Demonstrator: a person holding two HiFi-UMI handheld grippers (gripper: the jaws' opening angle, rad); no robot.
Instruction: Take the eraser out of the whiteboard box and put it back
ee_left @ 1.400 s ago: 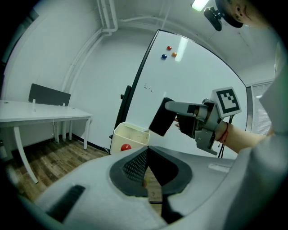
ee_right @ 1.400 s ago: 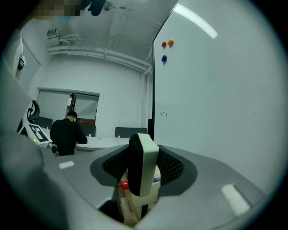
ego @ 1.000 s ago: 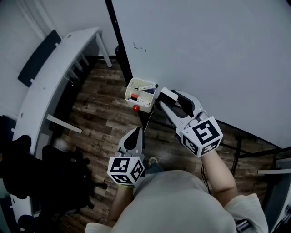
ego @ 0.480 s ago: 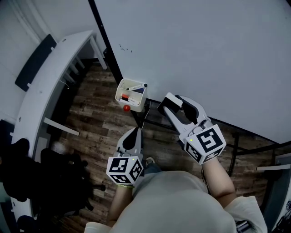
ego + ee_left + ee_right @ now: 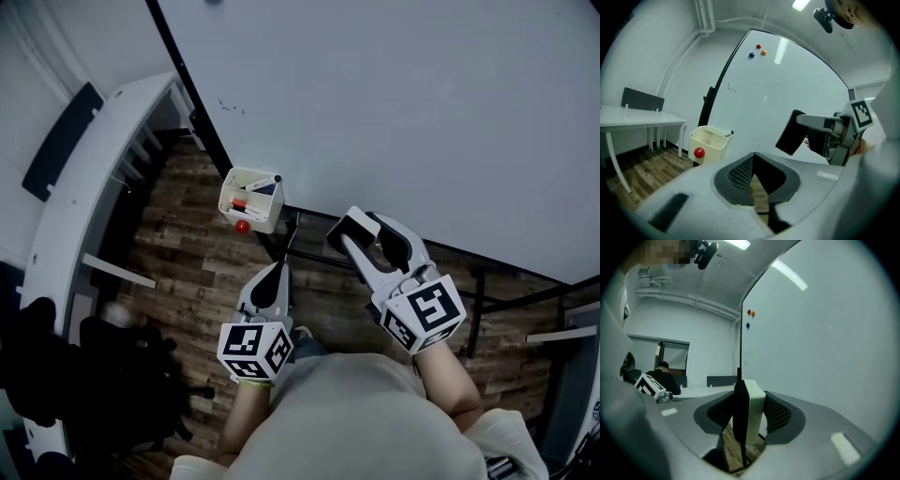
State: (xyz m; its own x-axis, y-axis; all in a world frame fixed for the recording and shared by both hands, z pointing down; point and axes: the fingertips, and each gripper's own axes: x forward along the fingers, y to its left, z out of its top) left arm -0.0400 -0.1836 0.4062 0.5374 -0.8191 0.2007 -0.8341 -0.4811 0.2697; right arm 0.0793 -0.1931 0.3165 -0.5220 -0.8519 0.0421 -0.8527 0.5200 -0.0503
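The cream whiteboard box [image 5: 246,189] hangs at the whiteboard's lower left corner, with markers inside and a red ball magnet [image 5: 242,226] on its front. My right gripper [image 5: 349,231] is shut on the eraser [image 5: 339,225], white with a black felt face, well to the right of the box and just in front of the board. The eraser [image 5: 749,414] stands upright between the pads in the right gripper view. My left gripper [image 5: 278,274] is shut and empty, below the box; from its view the box [image 5: 708,142] is ahead left and the eraser [image 5: 791,133] is at the right.
The whiteboard [image 5: 422,112] fills the upper right, with three small magnets [image 5: 758,49] high on it. A white desk [image 5: 98,169] runs along the left, and a black chair [image 5: 112,366] stands below it. The board's stand legs [image 5: 487,309] cross the wooden floor.
The right gripper has carried the eraser from beside the box rim away to the right along the board. The left gripper has drifted the same way, still shut.
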